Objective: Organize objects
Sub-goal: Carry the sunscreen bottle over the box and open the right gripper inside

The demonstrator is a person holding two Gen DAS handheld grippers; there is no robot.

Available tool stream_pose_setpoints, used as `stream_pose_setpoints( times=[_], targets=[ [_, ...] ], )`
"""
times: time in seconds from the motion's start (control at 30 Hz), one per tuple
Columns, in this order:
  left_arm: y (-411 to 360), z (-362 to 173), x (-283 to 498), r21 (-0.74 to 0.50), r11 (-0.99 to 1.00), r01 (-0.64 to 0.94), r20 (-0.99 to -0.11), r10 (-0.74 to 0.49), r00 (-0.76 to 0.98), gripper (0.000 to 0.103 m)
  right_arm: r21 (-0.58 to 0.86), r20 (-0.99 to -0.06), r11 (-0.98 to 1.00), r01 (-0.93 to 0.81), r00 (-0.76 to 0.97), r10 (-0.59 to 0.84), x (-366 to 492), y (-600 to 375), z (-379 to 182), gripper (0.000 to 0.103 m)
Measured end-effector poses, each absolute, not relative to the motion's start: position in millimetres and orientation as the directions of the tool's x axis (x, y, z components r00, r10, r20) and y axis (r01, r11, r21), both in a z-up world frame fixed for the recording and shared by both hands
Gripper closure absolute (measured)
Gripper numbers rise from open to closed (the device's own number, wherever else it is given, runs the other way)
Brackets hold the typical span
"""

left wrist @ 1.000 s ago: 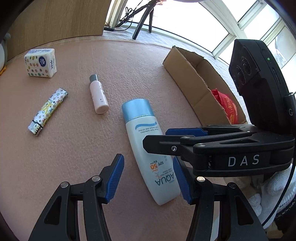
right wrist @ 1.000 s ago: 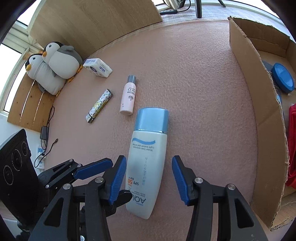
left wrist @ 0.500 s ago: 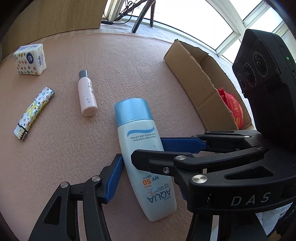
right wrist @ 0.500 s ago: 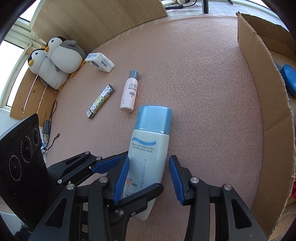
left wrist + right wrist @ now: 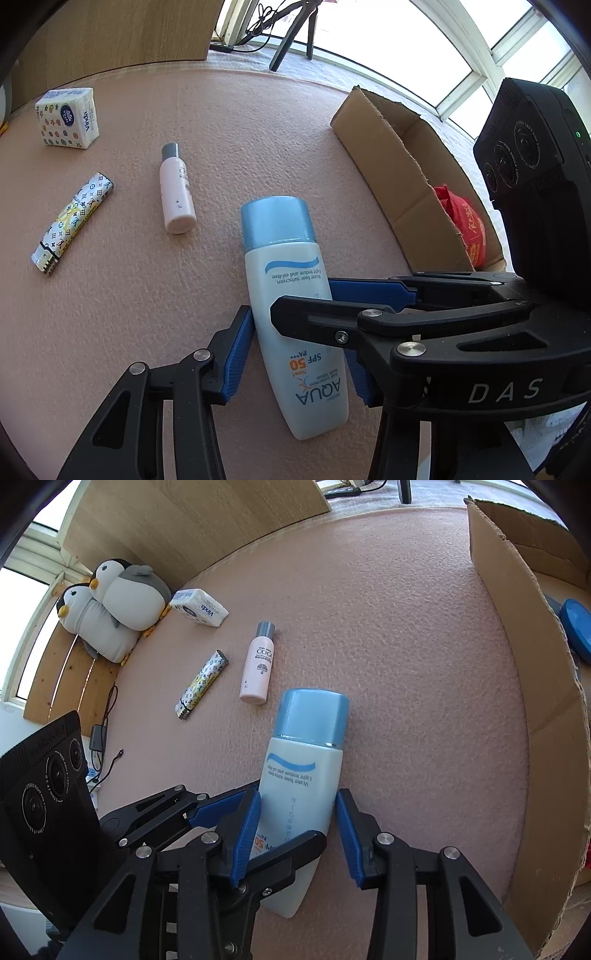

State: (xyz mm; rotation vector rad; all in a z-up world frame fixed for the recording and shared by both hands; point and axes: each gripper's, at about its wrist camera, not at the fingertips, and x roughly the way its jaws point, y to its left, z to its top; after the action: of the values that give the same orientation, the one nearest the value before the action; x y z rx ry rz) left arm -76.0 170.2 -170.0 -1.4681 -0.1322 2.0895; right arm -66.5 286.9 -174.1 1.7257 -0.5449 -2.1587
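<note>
**Both my grippers around the sunscreen bottle**

I hold a gripper in each hand. My left gripper (image 5: 297, 360) and my right gripper (image 5: 299, 832) both sit around the same thing: the big sunscreen bottle (image 5: 291, 317) with the blue cap. It lies flat on the pink mat (image 5: 221, 122), cap pointing away from me, bottom end close to me.

The blue pads of my left gripper are on both sides of the bottle. The left pad touches its side. The other pad is mostly hidden behind my right gripper, so I cannot tell if the left one is squeezing yet.

My right gripper reaches across from the other side. Its two blue pads sit right against the bottle's sides, but its jaws still look spread apart, not pressed in hard.

Farther away on the mat lie a small pink bottle (image 5: 257, 668) with a gray cap, a patterned lighter (image 5: 201, 684) and a pack of Vinda tissues (image 5: 199, 606). Two toy penguins (image 5: 114, 607) rest beside the tissues.

The cardboard box (image 5: 399, 173) stands open on the right side of the mat. Something red (image 5: 463, 225) is in it, and a blue lid (image 5: 576, 629) too.
</note>
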Motion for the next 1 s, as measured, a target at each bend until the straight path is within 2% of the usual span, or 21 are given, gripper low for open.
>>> stream_pose_setpoints(
  times=[0.2, 0.5, 0.7, 1.0],
  targets=[
    [186, -138, -79, -0.382, -0.816, -0.434, -0.807, 0.523, -0.273, 0.055, 0.487, -0.836, -0.874, 0.011, -0.283, -0.470, -62, 301, -150, 0.065],
    [257, -83, -102, -0.347, -0.769, -0.537, -0.751, 0.571, -0.332, 0.055, 0.443, -0.809, -0.896, 0.011, -0.427, -0.405, -65, 352, -89, 0.065],
    [316, -75, -115, -0.328, -0.745, -0.580, -0.738, 0.586, -0.335, 0.054, 0.418, -0.796, -0.908, -0.028, -0.492, -0.351, -70, 400, -71, 0.065],
    [371, -90, -123, -0.319, -0.733, -0.601, -0.752, 0.581, -0.310, 0.054, 0.406, -0.804, -0.910, -0.086, -0.506, -0.312, -73, 453, -80, 0.065]
  ],
)
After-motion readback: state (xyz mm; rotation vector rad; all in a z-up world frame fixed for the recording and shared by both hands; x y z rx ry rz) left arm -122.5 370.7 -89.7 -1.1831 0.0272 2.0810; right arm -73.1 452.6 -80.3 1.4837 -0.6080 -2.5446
